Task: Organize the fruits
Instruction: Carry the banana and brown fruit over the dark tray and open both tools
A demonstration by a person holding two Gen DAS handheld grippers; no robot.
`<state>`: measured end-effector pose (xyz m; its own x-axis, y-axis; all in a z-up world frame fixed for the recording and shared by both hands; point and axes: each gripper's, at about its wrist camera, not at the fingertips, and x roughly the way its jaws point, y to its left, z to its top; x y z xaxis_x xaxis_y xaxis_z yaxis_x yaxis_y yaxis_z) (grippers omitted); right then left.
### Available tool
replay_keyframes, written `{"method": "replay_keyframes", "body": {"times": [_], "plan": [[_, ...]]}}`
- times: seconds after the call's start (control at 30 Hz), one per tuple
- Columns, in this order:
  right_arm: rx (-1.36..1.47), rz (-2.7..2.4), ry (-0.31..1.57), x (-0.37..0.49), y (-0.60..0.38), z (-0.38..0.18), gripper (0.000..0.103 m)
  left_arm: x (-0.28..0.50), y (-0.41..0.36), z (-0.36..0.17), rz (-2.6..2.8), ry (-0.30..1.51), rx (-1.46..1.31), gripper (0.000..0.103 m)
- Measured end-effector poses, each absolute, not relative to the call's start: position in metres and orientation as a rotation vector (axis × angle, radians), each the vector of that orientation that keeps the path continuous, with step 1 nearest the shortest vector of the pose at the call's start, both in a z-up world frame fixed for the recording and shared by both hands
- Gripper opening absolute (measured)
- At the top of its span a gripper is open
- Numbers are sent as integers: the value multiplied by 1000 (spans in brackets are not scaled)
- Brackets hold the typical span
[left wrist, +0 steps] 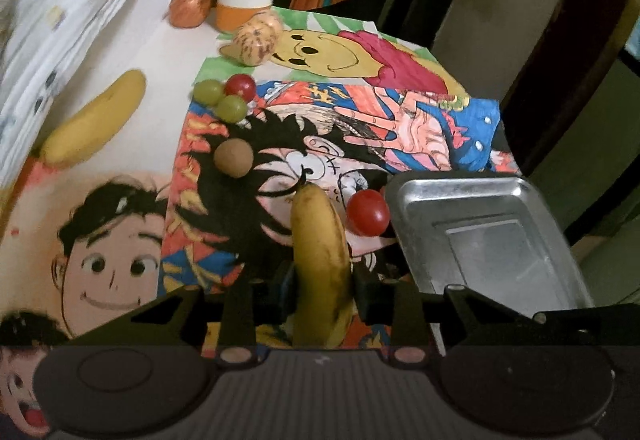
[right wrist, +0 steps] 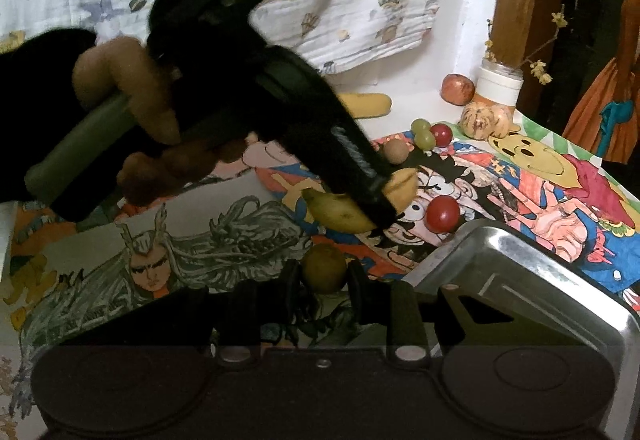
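Black jaws of the left gripper [left wrist: 320, 290] pinch a yellow banana [left wrist: 320, 260] across its middle, its long axis running away from the camera toward a red cherry tomato [left wrist: 367, 213] beside the metal tray [left wrist: 424, 200]. Only the right wrist view shows the hand [right wrist: 132, 108] gripping that tool, the banana [right wrist: 348, 206] lying tilted over the cartoon drawings. There, the right gripper [right wrist: 323, 278] is pressed onto a small round greenish-brown fruit [right wrist: 323, 267], just beside the tray's corner [right wrist: 500, 244]. A second banana [left wrist: 96, 120] and grapes [left wrist: 222, 100] lie well apart.
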<state>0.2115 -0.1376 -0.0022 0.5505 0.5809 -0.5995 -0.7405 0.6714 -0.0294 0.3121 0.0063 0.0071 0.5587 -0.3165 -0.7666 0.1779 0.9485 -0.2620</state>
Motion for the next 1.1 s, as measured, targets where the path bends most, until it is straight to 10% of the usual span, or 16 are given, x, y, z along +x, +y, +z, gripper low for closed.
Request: {"method": "replay_keyframes", "body": {"times": [1.1], "plan": [[-248,460,563,278,-259,4,28,336,-69,7,-436,884,-315,34]]}}
